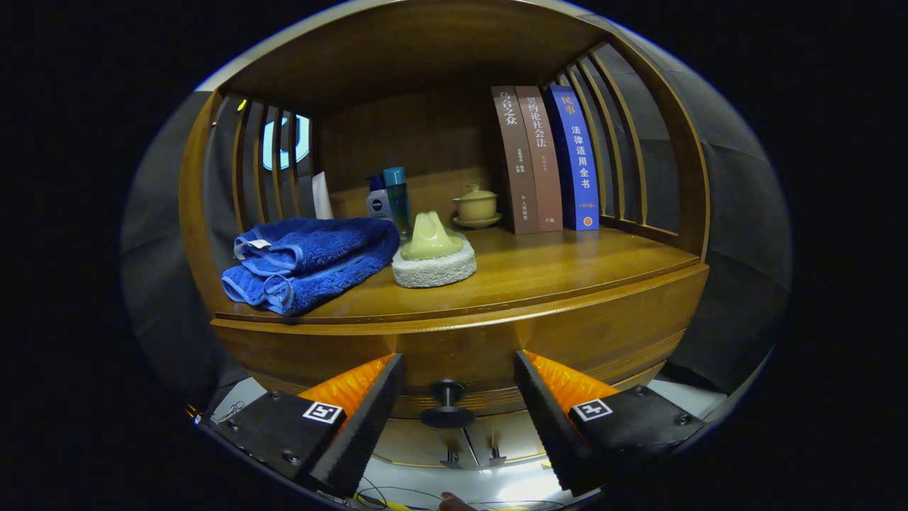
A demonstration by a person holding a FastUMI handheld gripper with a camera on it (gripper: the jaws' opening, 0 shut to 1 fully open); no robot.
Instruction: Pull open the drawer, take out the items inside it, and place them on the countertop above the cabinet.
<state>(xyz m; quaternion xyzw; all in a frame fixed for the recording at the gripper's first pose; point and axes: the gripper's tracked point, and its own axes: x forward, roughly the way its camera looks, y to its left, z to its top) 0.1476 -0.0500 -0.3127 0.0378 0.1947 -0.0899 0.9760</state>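
In the gripper view the claw [454, 411] is spread wide and grasps nothing, its two fingers [369, 419] flanking a dark round knob [447, 404] that stands between them without touching either. The knob sits on the curved wooden drawer [468, 348] front, which looks closed, just ahead of the fingers. Beyond and above them, the counter [567, 270] carries a folded blue towel [308, 262], a white sponge [434, 270] with a pale green handle, bottles [390, 199], a lidded cup [475, 204] and three upright books [546, 160].

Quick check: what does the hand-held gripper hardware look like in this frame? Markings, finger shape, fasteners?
The hand-held gripper has two wedge-shaped fingers with ribbed, serrated inner faces, tapering toward the tips. Each sits on a flat black mount carrying a square black-and-white fiducial tag and visible screws. Thin wires trail by the left mount.
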